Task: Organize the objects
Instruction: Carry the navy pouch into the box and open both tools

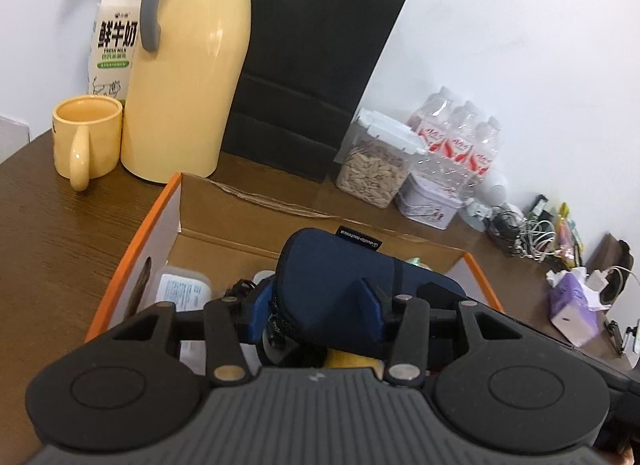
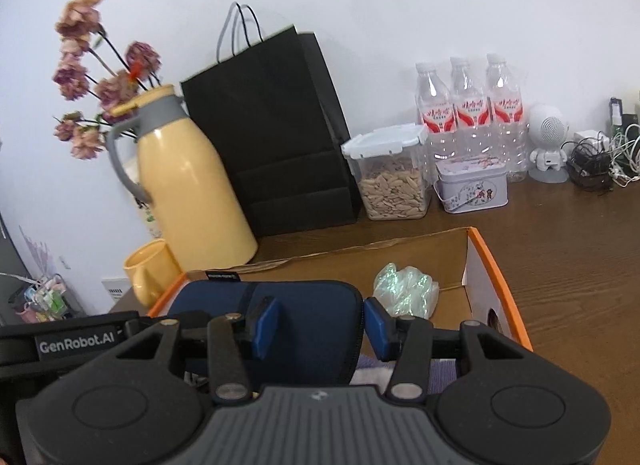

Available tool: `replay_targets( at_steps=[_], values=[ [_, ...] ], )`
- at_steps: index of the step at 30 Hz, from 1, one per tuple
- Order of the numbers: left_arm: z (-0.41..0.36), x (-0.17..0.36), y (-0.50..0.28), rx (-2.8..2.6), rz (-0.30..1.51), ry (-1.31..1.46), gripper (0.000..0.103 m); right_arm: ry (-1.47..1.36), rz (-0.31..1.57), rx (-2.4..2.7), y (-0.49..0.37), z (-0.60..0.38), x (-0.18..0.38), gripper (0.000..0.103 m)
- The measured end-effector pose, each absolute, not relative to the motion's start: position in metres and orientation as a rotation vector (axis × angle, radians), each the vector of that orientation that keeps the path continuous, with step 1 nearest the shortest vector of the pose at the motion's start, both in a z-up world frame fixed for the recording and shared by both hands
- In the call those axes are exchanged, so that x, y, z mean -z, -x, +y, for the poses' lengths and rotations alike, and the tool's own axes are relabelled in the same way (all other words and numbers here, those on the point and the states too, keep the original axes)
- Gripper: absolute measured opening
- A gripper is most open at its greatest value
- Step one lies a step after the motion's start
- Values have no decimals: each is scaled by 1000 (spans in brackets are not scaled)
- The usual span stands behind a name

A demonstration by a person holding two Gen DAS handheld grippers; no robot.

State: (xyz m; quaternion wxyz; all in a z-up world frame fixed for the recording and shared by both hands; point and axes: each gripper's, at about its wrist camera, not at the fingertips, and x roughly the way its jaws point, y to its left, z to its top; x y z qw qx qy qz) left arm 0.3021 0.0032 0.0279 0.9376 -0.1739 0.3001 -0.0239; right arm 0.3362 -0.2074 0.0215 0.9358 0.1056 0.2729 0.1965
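A navy zip case [image 1: 340, 285] sits over the orange-edged cardboard box [image 1: 132, 241]. My left gripper [image 1: 320, 305] is shut on the navy zip case, its blue pads pressing both sides. In the right wrist view the same case [image 2: 304, 329] lies in the box [image 2: 500, 269], and my right gripper [image 2: 320, 325] stands partly open around its right end, the pads close to the case. The box also holds a white plastic container [image 1: 182, 289], a crumpled iridescent bag [image 2: 404, 289] and something yellow under the case.
A yellow thermos [image 1: 188, 77], yellow mug [image 1: 86, 141], milk carton [image 1: 114, 45], black paper bag [image 1: 308, 77], seed container [image 1: 376, 165], water bottles [image 2: 468, 113], a tin [image 2: 472, 185], cables [image 1: 528, 229] and a tissue pack [image 1: 572, 305] stand on the brown table around the box.
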Motion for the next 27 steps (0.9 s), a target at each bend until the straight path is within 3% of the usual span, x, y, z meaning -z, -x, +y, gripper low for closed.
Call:
replay_targets(
  at_steps=[1, 3, 5, 6, 9, 12, 13, 15, 27],
  values=[
    [4, -25, -306, 47, 617, 356, 50, -215, 566, -405, -340, -208, -19, 48],
    [3, -23, -308, 46, 605, 329, 62, -227, 580, -417, -345, -211, -11, 50],
    [1, -25, -304, 19, 582, 272, 101, -212, 597, -413, -350, -213, -7, 57],
    [0, -28, -300, -2, 553, 239, 103, -209, 596, -413, -349, -214, -7, 64],
    [-3, -35, -290, -31, 507, 161, 103, -173, 572, -407, -341, -219, -10, 86],
    [-1, -40, -279, -69, 485, 135, 103, -121, 529, -386, -329, -219, -17, 90],
    [-1, -41, -275, -75, 474, 128, 103, -112, 521, -385, -326, -219, -20, 97],
    [-1, -45, -267, -78, 458, 109, 103, -83, 494, -381, -316, -216, -24, 103],
    [-3, -65, -188, -96, 390, 21, 103, 33, 410, -354, -235, -208, -48, 103]
  ],
)
